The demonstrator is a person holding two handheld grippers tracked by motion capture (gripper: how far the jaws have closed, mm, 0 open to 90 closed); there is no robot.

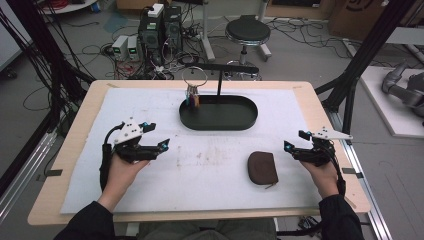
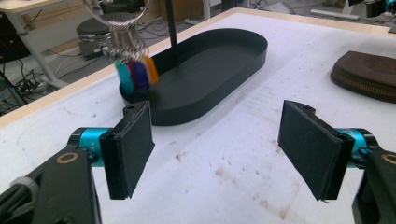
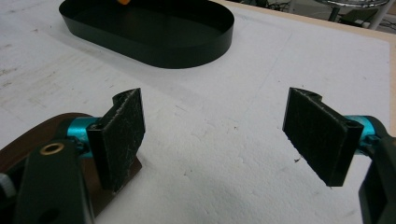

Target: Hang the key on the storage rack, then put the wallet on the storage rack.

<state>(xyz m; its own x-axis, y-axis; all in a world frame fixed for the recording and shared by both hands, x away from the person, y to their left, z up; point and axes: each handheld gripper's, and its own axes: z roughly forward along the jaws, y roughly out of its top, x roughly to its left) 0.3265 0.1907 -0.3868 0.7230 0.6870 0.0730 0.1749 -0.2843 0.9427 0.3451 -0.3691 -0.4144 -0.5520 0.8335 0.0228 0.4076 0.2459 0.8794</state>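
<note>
Both tongs [image 1: 162, 146] [image 1: 288, 147] agape, empty

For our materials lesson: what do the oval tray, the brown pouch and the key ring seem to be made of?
Oval tray: probably thin metal, matte black; sharp, even rim. Brown pouch: leather or imitation, dull; zip along its edge. Key ring: shiny metal, with glossy coloured tags, likely plastic.

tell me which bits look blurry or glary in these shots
Left gripper view: the coloured key tags hanging from the ring are smeared by blur, while the black tray stays fairly sharp. Right gripper view: the white mat looks bright and washed out. High view: even, soft light, faint shadows.
</note>
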